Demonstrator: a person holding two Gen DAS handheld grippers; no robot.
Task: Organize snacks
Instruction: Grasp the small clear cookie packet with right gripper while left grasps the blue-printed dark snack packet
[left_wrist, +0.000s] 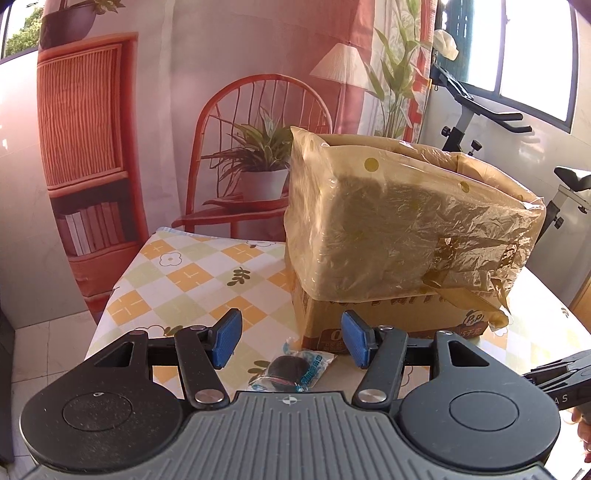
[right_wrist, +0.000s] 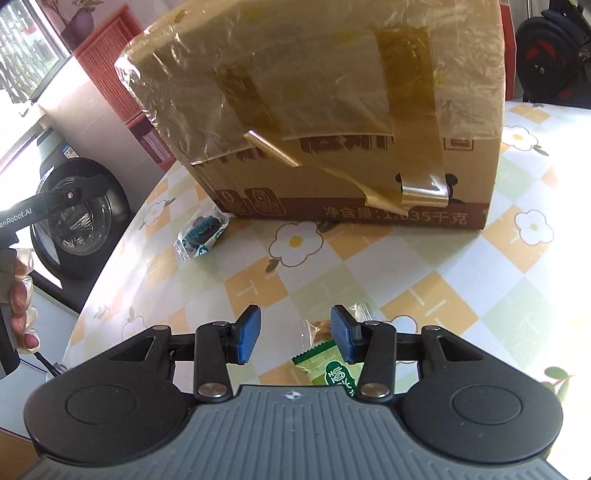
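One cardboard box (right_wrist: 332, 166) on your checked tablecloth (right_wrist: 461, 295), print partly reads "千克" | green snack packet (right_wrist: 325, 369) between your right gripper (right_wrist: 295, 338)'s parted pads, long axis toward the box | blue-wrapped dark snack (left_wrist: 291, 369) beside the box, under your left gripper (left_wrist: 291, 338), jaws apart.

The cardboard box (right_wrist: 332, 177) is carrying a line of white print along its brown bottom band, reading "净含量:1.035千克", at about 1 o'clock from the right gripper. Larger dark characters above it are lying half hidden under tape, unreadable. The left gripper's black arm (right_wrist: 55, 199), at 9 o'clock, is showing "enRobot.AI". The green snack packet (right_wrist: 328, 369) is showing white characters, only partly legible.
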